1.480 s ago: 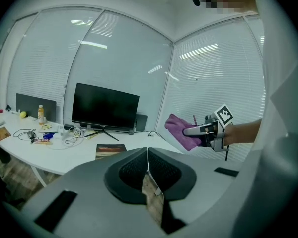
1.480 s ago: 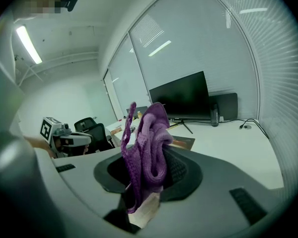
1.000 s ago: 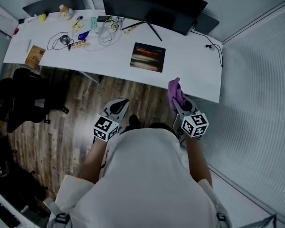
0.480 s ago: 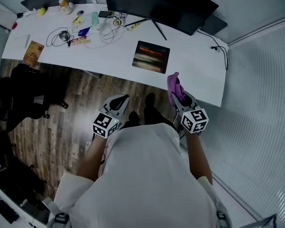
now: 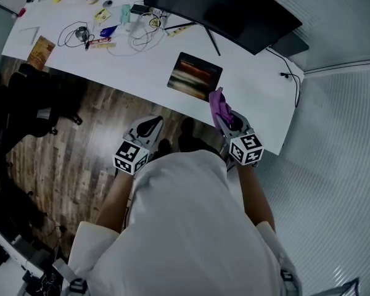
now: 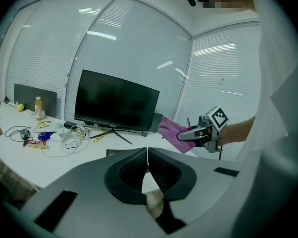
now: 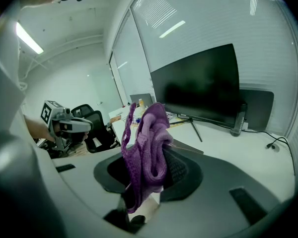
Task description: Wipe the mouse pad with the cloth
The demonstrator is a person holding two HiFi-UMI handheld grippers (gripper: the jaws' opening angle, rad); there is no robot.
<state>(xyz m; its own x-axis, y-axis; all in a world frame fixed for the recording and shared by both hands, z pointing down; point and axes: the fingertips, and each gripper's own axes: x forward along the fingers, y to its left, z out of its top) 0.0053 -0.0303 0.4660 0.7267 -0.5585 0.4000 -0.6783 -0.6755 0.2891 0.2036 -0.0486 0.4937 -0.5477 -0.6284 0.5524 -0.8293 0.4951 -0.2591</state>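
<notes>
Cloth (image 5: 218, 103), one, in right gripper (image 5: 224, 117); one mouse pad (image 5: 195, 76).

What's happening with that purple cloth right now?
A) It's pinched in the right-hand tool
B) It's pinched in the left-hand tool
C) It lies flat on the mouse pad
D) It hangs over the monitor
A: the right gripper view shows the purple cloth clamped between the jaws of the right gripper, short of the mouse pad; the left gripper has its jaws shut on nothing.
</notes>
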